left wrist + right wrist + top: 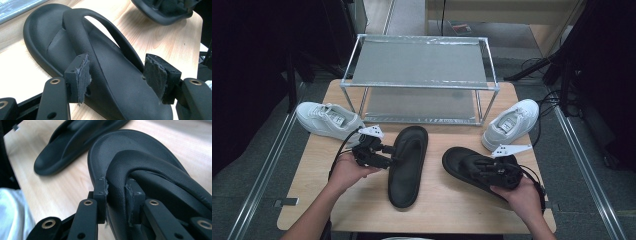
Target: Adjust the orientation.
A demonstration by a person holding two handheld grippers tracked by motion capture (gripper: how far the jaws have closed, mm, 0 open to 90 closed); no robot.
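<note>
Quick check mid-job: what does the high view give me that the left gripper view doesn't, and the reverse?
High view alone: the metal two-tier rack, two white sneakers, both hands. Left gripper view alone: the left hand-held gripper open, frayed pads straddling a strap of the nearer black rubber flip-flop. Shared: both flip-flops, the second at the right, and the wooden table.

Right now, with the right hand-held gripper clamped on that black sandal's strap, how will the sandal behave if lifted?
The right hand-held gripper pinches the strap, which dents slightly, so probably soft foam. The black sandal looks thick, one-piece: likely light, holding shape, though it may dangle and swing.
</note>
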